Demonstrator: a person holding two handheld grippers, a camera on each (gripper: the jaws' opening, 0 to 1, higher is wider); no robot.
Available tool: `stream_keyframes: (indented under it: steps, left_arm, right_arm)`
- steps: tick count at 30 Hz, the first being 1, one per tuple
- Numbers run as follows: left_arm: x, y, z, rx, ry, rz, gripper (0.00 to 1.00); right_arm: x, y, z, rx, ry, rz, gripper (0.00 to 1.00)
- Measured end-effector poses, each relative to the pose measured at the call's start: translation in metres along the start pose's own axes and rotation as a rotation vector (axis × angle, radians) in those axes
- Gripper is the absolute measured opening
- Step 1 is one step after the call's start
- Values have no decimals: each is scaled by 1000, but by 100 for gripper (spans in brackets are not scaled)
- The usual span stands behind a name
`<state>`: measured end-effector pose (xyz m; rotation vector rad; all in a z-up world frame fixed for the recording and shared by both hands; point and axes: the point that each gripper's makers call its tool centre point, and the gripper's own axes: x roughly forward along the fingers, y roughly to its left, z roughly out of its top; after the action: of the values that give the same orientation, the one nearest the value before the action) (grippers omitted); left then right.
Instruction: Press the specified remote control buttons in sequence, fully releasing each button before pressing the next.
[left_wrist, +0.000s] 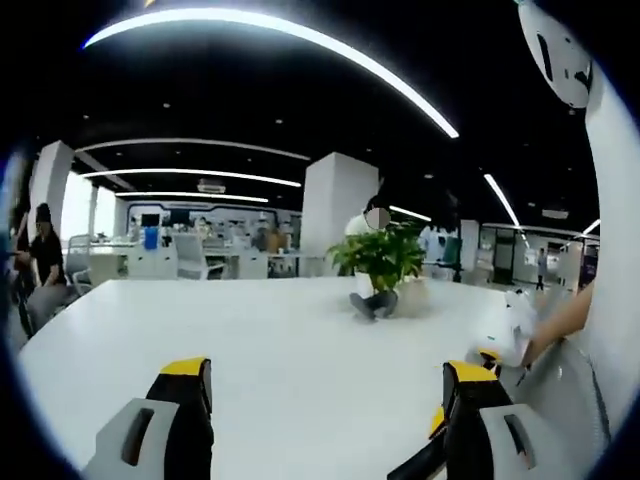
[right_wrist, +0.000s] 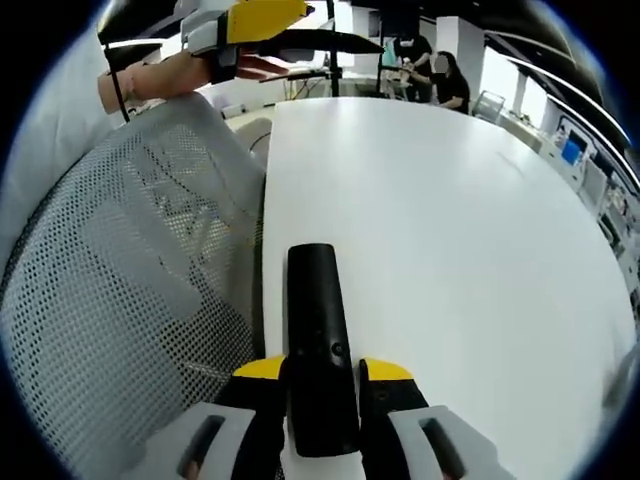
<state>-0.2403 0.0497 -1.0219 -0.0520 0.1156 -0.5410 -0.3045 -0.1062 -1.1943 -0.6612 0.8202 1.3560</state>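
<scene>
left gripper view first: our left gripper (left_wrist: 325, 400) has its black, yellow-tipped jaws standing wide apart with nothing between them, raised over the broad white table (left_wrist: 250, 330). far across that table sits a leafy green potted plant (left_wrist: 380, 262), with something small and dark at its base that we cannot make out. at the far left a person in dark clothes (left_wrist: 40, 265) sits by the table edge, and an office with desks lies beyond. at the right edge a bare forearm reaches in beside a white mesh chair back (left_wrist: 560, 390).

right gripper view next: our right gripper (right_wrist: 322, 390) has its jaws narrow, closed around the near end of a slim black plastic remote control (right_wrist: 318, 340), which points away from us over the same table, near its left edge. we can see a small round mark on its top face, but no button labels. the mesh chair back lies at the left, and our other gripper shows at the top left, well apart from the remote.

we judge the remote is held ready and no button is being pressed yet. the next move calls for bringing the free left gripper over, one jaw tip on the first button, then lifting fully clear.

the remote appears in the right gripper view; the plant in the left gripper view.
</scene>
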Motion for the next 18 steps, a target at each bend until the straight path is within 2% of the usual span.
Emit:
stream_keyframes:
  steps: [6,7,9,15,18]
  left_arm:
    - [-3,7,3,-15,-19,57,100]
    - [-5,13,2,-23,-29,58,100]
    - [-5,13,1,-29,-28,50,100]
    - [-4,12,-5,-19,13,50,100]
    - [-6,13,-2,-5,-1,53,100]
  right_arm:
    - [-7,-4,-11,30,25,-13,26]
    - [-8,-4,-12,29,29,-18,25]
    - [-8,-5,-14,18,41,-30,23]
    - [-8,-5,-13,3,74,-26,22]
    - [-8,-6,-13,-2,92,-26,22]
